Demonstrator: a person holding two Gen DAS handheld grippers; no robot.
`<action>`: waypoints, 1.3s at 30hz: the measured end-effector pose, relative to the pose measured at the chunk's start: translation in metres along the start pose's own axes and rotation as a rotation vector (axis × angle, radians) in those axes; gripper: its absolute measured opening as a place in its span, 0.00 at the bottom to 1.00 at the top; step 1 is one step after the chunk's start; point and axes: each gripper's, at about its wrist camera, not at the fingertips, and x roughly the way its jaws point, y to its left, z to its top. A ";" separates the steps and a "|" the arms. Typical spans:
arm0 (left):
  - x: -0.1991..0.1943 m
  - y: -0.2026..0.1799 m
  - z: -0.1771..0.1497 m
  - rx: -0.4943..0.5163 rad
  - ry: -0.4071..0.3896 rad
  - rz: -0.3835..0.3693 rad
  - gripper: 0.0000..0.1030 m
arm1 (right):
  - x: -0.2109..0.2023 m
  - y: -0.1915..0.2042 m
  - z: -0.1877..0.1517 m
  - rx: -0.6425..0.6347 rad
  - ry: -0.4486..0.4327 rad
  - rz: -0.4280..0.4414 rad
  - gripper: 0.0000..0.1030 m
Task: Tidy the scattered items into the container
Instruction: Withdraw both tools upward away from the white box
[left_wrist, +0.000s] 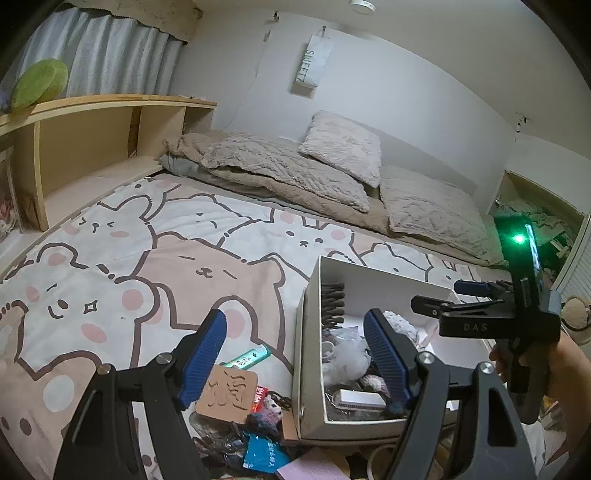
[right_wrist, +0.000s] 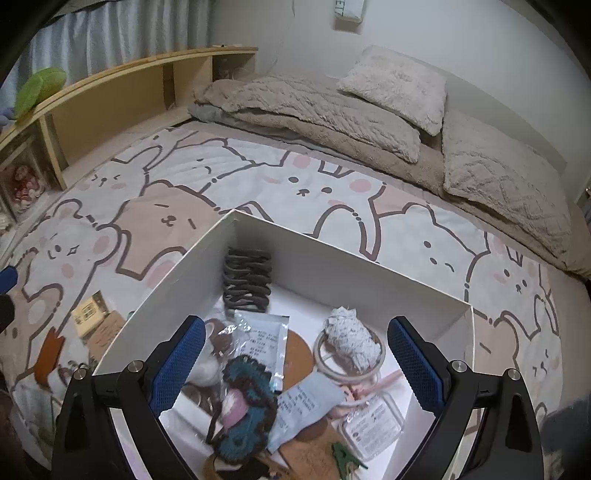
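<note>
A white open box (left_wrist: 309, 295) stands on the cartoon-print bedsheet. It holds a dark hair claw (right_wrist: 246, 284), a white yarn bundle (right_wrist: 352, 341), a teal knitted piece (right_wrist: 245, 402) and small packets. My left gripper (left_wrist: 297, 356) is open and empty, with its right finger in front of the box and its left finger over loose items. Beside the box lie a green tube (left_wrist: 250, 358), a carved wooden tag (left_wrist: 231, 393), a small knitted doll (left_wrist: 266, 409) and a blue packet (left_wrist: 264, 454). My right gripper (right_wrist: 295, 365) hangs open and empty above the box (right_wrist: 166, 295). A hand holds it at the box's right side (left_wrist: 452, 295).
Beige quilts and a pillow (left_wrist: 343, 147) lie along the wall behind. A wooden shelf headboard (left_wrist: 92, 147) runs along the left. A pink paper (left_wrist: 314, 469) lies at the bottom edge. A small yellow card (right_wrist: 88, 314) rests left of the box.
</note>
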 end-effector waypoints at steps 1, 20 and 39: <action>-0.002 -0.002 0.000 0.003 0.000 0.000 0.75 | -0.004 0.000 -0.002 0.001 -0.004 0.005 0.96; -0.037 -0.034 0.000 0.082 0.008 0.001 1.00 | -0.085 -0.012 -0.041 0.076 -0.135 0.038 1.00; -0.077 -0.063 -0.007 0.132 -0.020 -0.010 1.00 | -0.157 -0.011 -0.086 0.110 -0.268 0.044 1.00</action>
